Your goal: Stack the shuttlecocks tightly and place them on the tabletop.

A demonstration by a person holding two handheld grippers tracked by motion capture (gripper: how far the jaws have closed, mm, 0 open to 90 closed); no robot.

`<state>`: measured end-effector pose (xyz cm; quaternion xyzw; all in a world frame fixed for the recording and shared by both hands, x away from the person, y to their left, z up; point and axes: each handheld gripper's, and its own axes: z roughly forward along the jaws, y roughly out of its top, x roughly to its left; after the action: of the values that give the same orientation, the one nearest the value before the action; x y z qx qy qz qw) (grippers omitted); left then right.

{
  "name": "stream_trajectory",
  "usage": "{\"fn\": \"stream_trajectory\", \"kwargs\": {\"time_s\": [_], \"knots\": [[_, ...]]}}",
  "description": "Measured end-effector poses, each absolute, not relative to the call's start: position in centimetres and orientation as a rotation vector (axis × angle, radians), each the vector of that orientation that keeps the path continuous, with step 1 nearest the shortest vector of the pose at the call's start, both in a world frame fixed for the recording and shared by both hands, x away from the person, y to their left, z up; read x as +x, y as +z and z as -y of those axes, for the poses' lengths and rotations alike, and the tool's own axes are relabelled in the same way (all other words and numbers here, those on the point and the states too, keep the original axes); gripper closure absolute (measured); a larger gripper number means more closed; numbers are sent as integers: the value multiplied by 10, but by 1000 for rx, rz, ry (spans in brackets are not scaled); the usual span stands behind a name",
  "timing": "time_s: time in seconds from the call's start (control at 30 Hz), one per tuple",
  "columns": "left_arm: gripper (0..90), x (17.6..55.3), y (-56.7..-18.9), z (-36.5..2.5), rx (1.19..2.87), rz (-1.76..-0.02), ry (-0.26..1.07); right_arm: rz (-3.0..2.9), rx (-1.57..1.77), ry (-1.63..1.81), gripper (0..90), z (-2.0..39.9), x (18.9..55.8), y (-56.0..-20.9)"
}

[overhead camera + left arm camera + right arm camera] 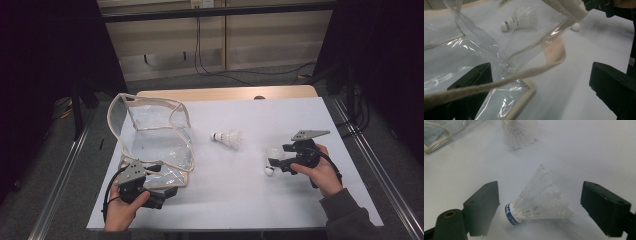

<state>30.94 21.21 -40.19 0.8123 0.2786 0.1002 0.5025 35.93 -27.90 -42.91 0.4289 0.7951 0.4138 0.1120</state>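
My right gripper [540, 207] sits low over the white table [280, 195] with its jaws spread wide — a shuttlecock [536, 200] lies on its side between them, the blue-banded cork close to one jaw, the feathers fanning toward the other, neither pad pressing on it. A second shuttlecock [227, 138] rests farther out, mid-table, well apart from the first. My left gripper [541, 82] is also spread (nothing pinched), its jaws on either side of the near corner of the clear plastic bag [150, 135] — the bag's cream strap [506, 80] drapes loosely across in front of them.
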Motion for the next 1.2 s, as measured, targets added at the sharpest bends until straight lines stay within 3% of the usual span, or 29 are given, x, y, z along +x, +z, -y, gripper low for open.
{"fn": "stream_trajectory", "kwargs": {"time_s": [0.9,1.2], "knots": [[45,310,-402,-212,1959,-674,240,-2411,1136,1167,354,280,354,-429],[45,310,-402,-212,1959,-673,243,-2450,1063,1134,468,275,350,-423]]}}
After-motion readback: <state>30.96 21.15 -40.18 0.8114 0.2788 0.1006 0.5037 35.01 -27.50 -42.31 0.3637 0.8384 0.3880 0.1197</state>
